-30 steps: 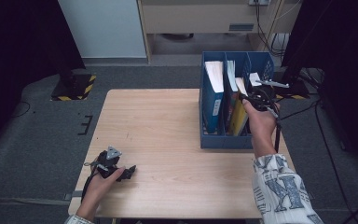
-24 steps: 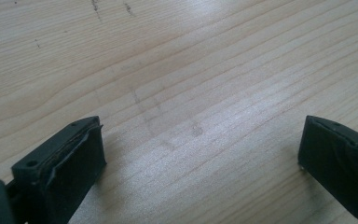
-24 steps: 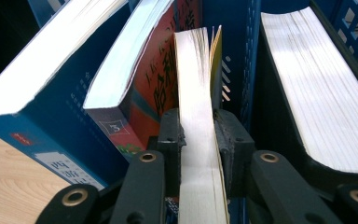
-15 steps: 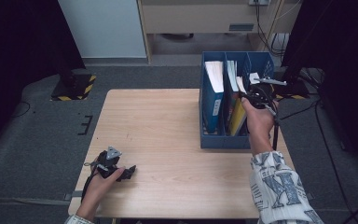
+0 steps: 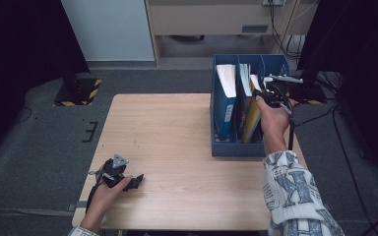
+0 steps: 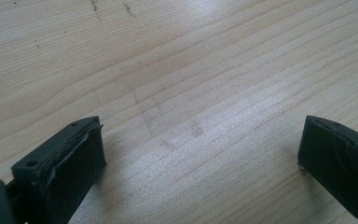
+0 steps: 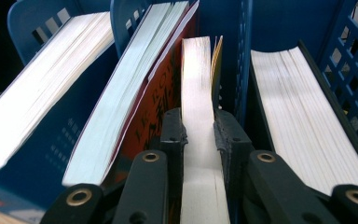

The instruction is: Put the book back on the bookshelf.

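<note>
A blue file rack (image 5: 236,150) stands on the right part of the wooden table (image 5: 177,132) and holds several upright books. My right gripper (image 5: 270,93) reaches into it from above. In the right gripper view its jaws (image 7: 199,126) are shut on the top edge of a thin yellow-covered book (image 7: 198,84), which stands between a red-covered book (image 7: 154,98) and a blue divider. The yellow book (image 5: 252,118) leans in the rack's middle slot. My left gripper (image 5: 137,181) rests on the table's near left corner, open (image 6: 200,149) over bare wood with nothing between the jaws.
A thick book with a blue cover (image 7: 42,84) fills the rack's left slot, and another thick book (image 7: 298,107) stands in the right slot. Grey floor surrounds the table, with a cabinet beyond it and cables at the far right.
</note>
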`<act>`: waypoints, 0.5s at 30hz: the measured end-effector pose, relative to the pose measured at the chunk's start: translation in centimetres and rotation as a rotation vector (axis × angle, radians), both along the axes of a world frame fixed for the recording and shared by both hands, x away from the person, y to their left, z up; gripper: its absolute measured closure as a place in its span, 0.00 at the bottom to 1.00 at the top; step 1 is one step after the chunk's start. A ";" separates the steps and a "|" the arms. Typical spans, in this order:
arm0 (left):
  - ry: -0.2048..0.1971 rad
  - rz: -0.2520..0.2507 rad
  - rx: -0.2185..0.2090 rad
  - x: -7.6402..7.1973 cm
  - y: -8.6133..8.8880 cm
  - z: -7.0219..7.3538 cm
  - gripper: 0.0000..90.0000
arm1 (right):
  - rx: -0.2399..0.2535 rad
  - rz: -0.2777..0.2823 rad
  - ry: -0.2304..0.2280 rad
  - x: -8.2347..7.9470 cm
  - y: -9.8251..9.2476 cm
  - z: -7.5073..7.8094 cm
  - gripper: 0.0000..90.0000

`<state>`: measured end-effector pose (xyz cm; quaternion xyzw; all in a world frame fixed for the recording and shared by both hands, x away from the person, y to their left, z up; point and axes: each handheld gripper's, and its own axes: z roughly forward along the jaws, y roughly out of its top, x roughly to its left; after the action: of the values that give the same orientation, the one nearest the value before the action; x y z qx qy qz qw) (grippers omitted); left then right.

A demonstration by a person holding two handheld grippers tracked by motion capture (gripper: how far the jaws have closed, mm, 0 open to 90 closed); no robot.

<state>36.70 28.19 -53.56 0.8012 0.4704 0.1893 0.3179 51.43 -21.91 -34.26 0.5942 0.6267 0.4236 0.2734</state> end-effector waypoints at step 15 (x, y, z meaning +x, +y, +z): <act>-0.002 0.001 -0.006 0.0 0.0 0.0 0.00 | 0.029 -0.015 0.008 2.0 0.1 -0.4 0.84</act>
<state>36.73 28.16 -53.59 0.7999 0.4709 0.1888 0.3205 53.44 -21.84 -34.62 0.6044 0.6170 0.4283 0.2656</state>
